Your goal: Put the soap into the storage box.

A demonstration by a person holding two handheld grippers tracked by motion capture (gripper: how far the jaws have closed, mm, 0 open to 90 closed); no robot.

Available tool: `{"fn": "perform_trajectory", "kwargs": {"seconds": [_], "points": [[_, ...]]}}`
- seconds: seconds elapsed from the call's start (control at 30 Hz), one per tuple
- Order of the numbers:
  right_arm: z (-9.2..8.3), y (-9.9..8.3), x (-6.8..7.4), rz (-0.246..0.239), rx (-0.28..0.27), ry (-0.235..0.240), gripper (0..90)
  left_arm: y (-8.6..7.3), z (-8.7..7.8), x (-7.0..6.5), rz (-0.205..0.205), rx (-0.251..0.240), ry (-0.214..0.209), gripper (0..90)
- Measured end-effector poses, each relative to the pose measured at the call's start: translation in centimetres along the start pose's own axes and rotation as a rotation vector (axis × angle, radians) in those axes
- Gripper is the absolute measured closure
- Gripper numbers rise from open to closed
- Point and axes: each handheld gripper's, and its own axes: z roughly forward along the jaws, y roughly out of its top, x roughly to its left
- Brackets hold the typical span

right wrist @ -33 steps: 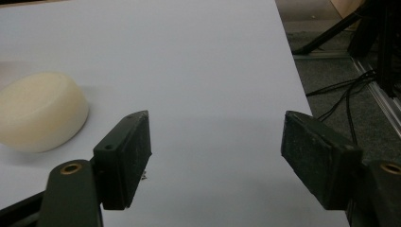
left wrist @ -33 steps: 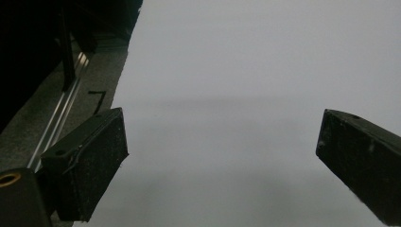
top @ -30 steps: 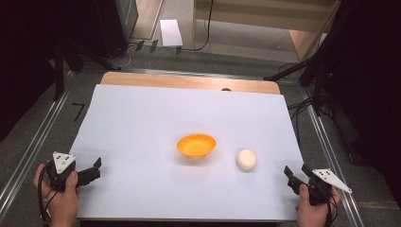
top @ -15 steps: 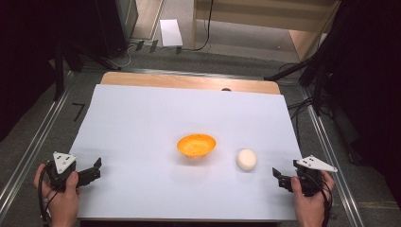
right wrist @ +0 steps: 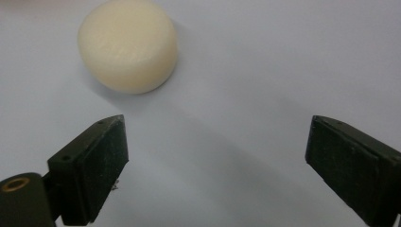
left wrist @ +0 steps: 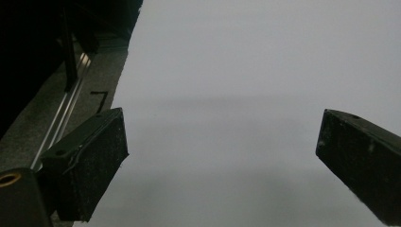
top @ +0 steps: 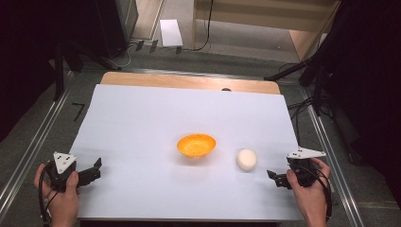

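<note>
Grey floor [top: 227,52], dark surroundings

bowl [top: 196,145]: orange | puck [top: 246,159]: cream | sheet [top: 142,123]: white | jaws: blk

Black gripper [top: 276,178] jaws, grey three-cornered top plates, trailing black cables

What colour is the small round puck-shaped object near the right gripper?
Cream-white, the round puck-shaped object; clearest in the right gripper view.
</note>
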Motion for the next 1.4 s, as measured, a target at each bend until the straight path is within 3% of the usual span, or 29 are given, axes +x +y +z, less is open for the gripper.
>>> {"fn": "perform_trajectory", "kwargs": {"seconds": [0.3,0.67,1.4], "points": [[0.3,1.4,0.2,-0.076,0.050,0.033,3.5,0.0,0.0,0.0,0.001,0.002,0.001,3.3],[1.0,2.8,0.8,-0.123,0.068,0.059,1.9,0.0,0.0,0.0,-0.002,-0.001,0.000,3.3],[3.3,5.2,2.4,-0.174,0.083,0.129,1.4,0.0,0.0,0.0,0.000,0.001,-0.001,3.3]]}}
